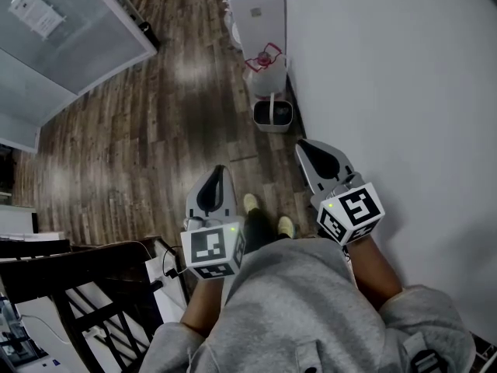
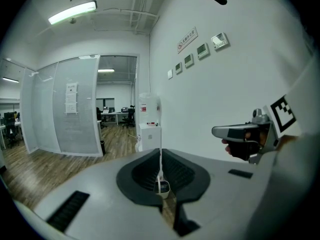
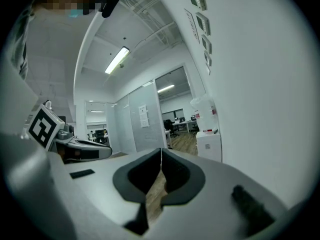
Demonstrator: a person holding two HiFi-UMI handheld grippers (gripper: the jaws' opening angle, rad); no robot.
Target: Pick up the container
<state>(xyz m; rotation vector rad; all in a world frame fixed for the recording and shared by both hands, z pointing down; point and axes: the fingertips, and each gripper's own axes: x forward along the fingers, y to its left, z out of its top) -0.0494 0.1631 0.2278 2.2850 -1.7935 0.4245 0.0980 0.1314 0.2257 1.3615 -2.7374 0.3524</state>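
Your left claw [image 1: 217,179] is pressed together, its dark ribbed pads meeting in a thin line in the left gripper view [image 2: 160,159], with nothing pinched between them. Your right claw [image 1: 311,152] is likewise pressed together and empty, its pads meeting edge to edge in the right gripper view [image 3: 161,159]. You hold both out in front of your grey hooded sweatshirt [image 1: 311,309], the right one close to the plain white wall [image 1: 404,92].

The small grey open-topped container [image 1: 272,113] stands on the dark wood-plank floor [image 1: 140,146], right against the foot of that wall and well apart from both claws. In the left gripper view it shows small and far off, just below the line of the closed pads [image 2: 163,187]. Just beyond it sits a clear jug with a red handle [image 1: 264,59], and beyond that a tall white water dispenser [image 1: 255,10].
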